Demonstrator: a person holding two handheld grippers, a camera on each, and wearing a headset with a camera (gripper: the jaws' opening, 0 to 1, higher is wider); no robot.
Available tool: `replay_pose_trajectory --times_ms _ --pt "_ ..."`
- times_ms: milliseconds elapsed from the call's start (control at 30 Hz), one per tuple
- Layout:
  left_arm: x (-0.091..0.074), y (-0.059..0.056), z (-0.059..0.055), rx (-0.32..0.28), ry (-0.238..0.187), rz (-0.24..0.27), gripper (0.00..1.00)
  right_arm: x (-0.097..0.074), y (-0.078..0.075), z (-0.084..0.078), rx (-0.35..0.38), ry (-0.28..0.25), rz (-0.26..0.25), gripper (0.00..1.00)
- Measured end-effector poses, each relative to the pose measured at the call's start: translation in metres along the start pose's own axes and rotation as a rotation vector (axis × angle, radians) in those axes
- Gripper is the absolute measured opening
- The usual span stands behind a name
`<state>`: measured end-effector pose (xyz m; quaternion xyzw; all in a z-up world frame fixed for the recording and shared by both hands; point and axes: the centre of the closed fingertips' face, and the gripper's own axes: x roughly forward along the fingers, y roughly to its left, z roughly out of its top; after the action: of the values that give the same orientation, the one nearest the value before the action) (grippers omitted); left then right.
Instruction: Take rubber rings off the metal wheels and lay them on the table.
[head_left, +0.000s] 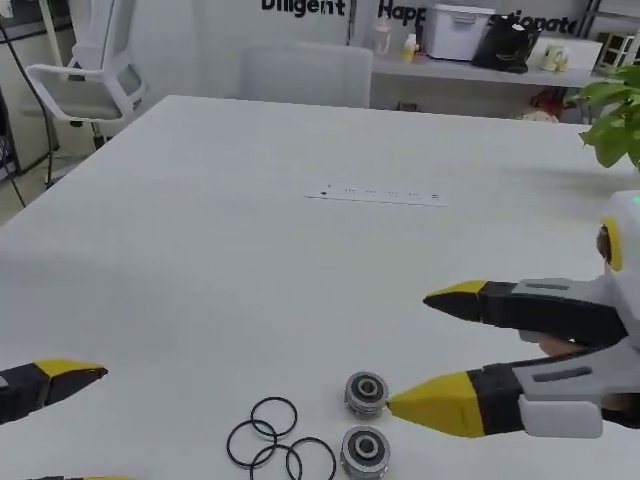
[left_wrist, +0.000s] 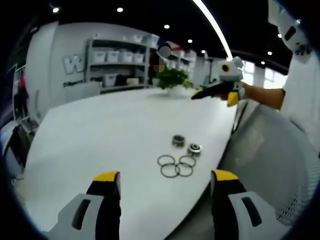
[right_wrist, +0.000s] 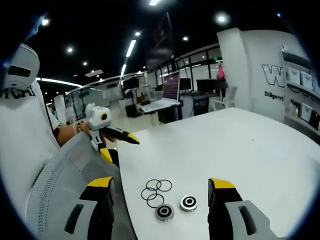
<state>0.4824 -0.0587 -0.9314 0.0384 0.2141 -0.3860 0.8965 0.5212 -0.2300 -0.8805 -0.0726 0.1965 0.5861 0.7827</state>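
Note:
Two small metal wheels (head_left: 366, 391) (head_left: 365, 450) lie flat on the white table (head_left: 250, 250) near its front edge. Several loose black rubber rings (head_left: 272, 438) overlap just left of them. My right gripper (head_left: 408, 350) hovers open beside the wheels, its lower yellow tip almost at the far wheel. My left gripper (head_left: 90, 425) is open at the lower left, away from the rings. The left gripper view shows its own jaws (left_wrist: 166, 175) apart, with the rings (left_wrist: 175, 166), the wheels (left_wrist: 186, 144) and the right gripper (left_wrist: 215, 94) beyond. The right gripper view has its jaws (right_wrist: 161, 183) apart over the rings (right_wrist: 156, 191) and wheels (right_wrist: 176, 207).
A thin printed strip (head_left: 378, 195) lies mid-table. A white office chair (head_left: 85, 80) stands at the far left corner and a green plant (head_left: 615, 120) at the right edge. A grey mesh chair back (left_wrist: 270, 150) sits close to the table's near edge.

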Motion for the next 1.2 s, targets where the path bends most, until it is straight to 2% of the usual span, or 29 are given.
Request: replay_pose_trajectory --times_ms 200,300,533,733,867,1033,1200 --pt "0.0 -0.002 0.0 0.005 0.002 -0.002 0.75 -0.014 -0.005 -0.013 0.012 0.001 -0.041 0.87" --pt "0.001 -0.002 0.001 0.008 0.003 -0.002 0.75 -0.021 -0.01 -0.021 0.048 -0.019 -0.067 0.87" --pt "0.002 -0.003 0.001 0.011 0.004 -0.004 0.75 -0.03 -0.018 -0.042 0.114 -0.024 -0.121 0.93" --pt "0.002 -0.005 0.005 0.008 -0.01 -0.009 0.76 -0.034 -0.017 -0.064 0.137 0.023 -0.15 0.96" --pt "0.002 -0.006 0.005 0.01 -0.003 -0.01 0.76 -0.035 -0.017 -0.079 0.178 0.048 -0.16 0.99" --pt "0.001 -0.005 0.003 0.01 -0.002 -0.007 0.76 -0.038 -0.019 -0.093 0.193 0.075 -0.175 0.99" --pt "0.0 -0.005 0.001 0.009 0.003 -0.008 0.76 -0.043 -0.027 -0.11 0.21 0.124 -0.206 0.96"
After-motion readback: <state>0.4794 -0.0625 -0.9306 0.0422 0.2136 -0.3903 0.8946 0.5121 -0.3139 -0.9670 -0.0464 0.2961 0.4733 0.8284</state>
